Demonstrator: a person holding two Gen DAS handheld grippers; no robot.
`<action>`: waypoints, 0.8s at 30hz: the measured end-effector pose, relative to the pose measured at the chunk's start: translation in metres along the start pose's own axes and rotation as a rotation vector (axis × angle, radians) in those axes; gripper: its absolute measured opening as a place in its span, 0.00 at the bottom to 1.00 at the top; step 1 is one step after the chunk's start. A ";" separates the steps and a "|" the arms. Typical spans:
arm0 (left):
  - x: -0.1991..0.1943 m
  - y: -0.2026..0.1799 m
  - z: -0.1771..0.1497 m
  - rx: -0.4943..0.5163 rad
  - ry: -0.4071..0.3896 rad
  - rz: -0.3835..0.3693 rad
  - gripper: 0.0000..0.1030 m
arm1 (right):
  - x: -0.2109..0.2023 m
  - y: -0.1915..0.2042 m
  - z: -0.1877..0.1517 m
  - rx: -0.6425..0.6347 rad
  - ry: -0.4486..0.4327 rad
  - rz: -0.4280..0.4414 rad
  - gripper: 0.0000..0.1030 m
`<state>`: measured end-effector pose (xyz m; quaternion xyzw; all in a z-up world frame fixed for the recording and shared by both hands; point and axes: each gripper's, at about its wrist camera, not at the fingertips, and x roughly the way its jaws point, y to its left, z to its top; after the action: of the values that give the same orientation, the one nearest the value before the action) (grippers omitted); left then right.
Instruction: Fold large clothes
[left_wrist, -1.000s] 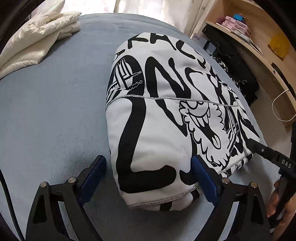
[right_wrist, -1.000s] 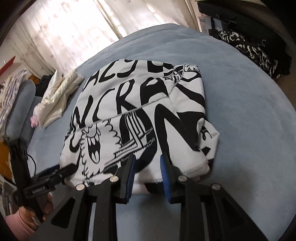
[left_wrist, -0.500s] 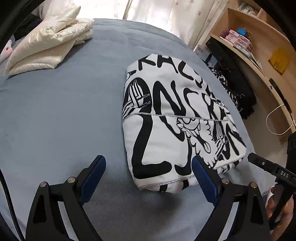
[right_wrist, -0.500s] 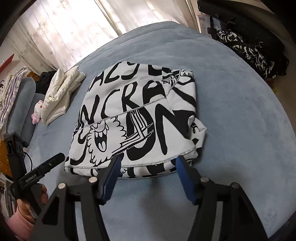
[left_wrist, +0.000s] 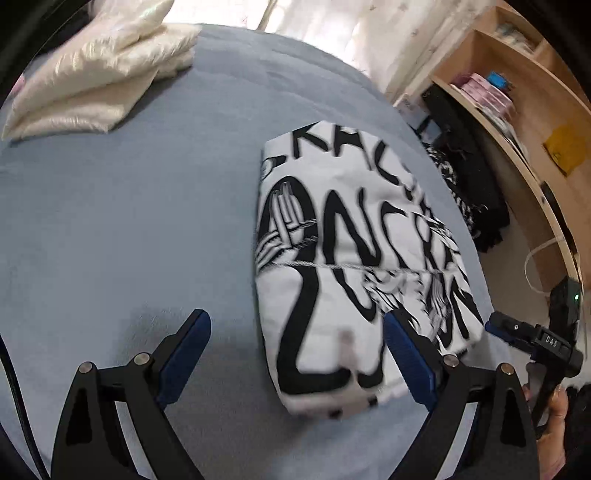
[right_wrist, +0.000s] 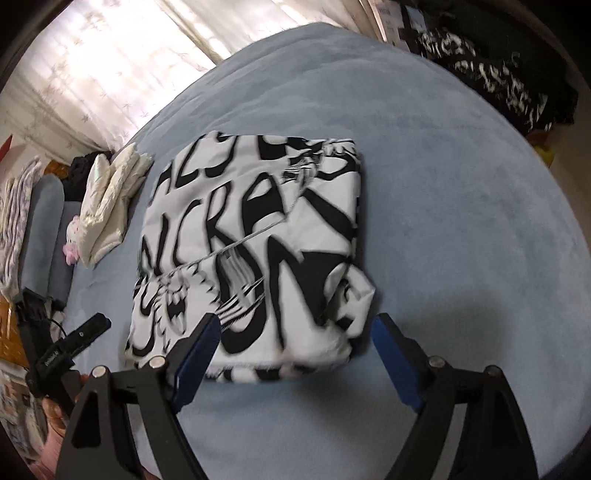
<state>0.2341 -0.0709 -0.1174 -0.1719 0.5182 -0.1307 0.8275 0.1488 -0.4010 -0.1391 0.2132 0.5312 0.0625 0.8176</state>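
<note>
Both your grippers have drawn back from the folded garment (left_wrist: 354, 266), which lies flat on the blue bed (left_wrist: 129, 221), right of the cream bundle (left_wrist: 99, 77). Your left gripper (left_wrist: 297, 354) is spread wide with nothing pinched. Your right gripper (right_wrist: 295, 354) is opening, the garment's near edge just beyond its blue pads (right_wrist: 195, 354), untouched.

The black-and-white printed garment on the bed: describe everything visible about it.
The garment is white, soft-looking fabric with bold black lettering and cartoon drawings, with a stitched seam line crossing it. It lies folded into a thick, roughly rectangular bundle, flat on the blue-grey bed cover. Its near right corner bulges loosely. Neither gripper touches it; only the cover does.
</note>
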 end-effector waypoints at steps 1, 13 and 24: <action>0.008 0.004 0.003 -0.026 0.019 -0.020 0.91 | 0.007 -0.006 0.005 0.013 0.014 0.014 0.82; 0.098 0.010 0.027 -0.088 0.150 -0.193 0.94 | 0.099 -0.025 0.052 0.016 0.178 0.275 0.82; 0.119 -0.007 0.045 -0.070 0.188 -0.206 0.92 | 0.107 -0.012 0.060 -0.028 0.122 0.347 0.42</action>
<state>0.3256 -0.1175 -0.1935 -0.2398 0.5774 -0.2125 0.7510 0.2472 -0.3939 -0.2138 0.2861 0.5340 0.2227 0.7638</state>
